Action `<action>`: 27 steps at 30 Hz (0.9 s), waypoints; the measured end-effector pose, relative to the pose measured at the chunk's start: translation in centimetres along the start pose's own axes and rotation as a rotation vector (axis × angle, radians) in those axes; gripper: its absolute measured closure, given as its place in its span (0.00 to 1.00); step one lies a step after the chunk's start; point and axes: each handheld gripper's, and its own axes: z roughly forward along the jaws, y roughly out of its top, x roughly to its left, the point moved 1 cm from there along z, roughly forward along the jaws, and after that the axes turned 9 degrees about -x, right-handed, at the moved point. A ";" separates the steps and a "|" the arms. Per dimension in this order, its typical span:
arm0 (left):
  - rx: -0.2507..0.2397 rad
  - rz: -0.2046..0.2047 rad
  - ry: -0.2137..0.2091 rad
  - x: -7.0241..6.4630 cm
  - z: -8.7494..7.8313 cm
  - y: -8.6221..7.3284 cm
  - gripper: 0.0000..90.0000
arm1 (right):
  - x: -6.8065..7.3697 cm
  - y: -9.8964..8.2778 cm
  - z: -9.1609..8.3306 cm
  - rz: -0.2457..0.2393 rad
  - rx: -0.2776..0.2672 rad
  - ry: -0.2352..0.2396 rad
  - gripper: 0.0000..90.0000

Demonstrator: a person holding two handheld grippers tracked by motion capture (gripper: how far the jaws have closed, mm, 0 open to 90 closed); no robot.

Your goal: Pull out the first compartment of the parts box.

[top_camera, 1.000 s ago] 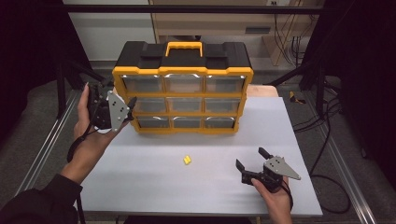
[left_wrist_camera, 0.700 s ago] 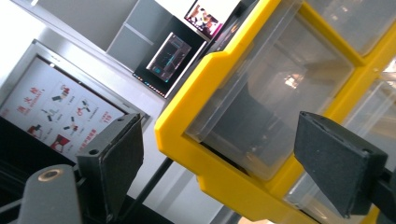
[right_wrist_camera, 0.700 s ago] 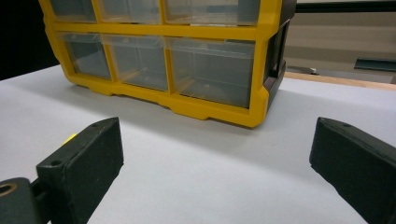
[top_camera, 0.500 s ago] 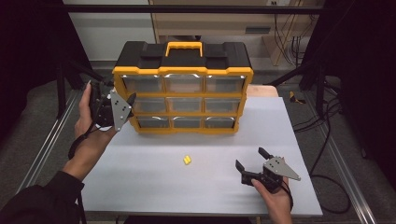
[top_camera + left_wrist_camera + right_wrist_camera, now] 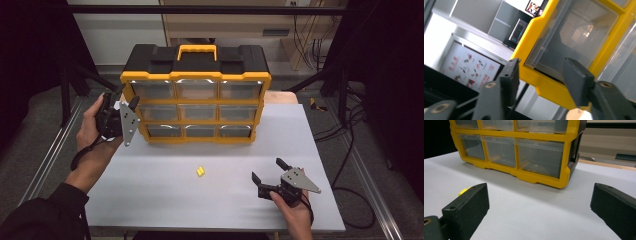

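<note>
Looks like a lab or test bay here, not anybody's home. A plain grey table (image 5: 150,200) sits inside a frame of dark metal bars (image 5: 210,9), with rails running along the floor (image 5: 47,160) on either side. Cables (image 5: 350,150) trail across the floor at the right and hang by the wooden bench (image 5: 225,25) behind. In the left gripper view, a printed poster (image 5: 469,71) on a white wall and an instrument with a lit screen (image 5: 517,31).
</note>
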 end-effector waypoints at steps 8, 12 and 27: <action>0.001 0.145 0.000 -0.6 1.0 1.1 0.64 | 0.0 0.0 -0.1 0.000 -0.004 -0.002 0.03; 0.004 0.189 0.009 -0.6 1.4 1.2 0.68 | -0.1 0.0 -0.1 -0.006 -0.009 0.001 0.03; 0.028 0.312 0.022 -1.3 2.4 0.7 0.77 | -0.1 0.0 -0.1 -0.002 -0.007 -0.002 0.03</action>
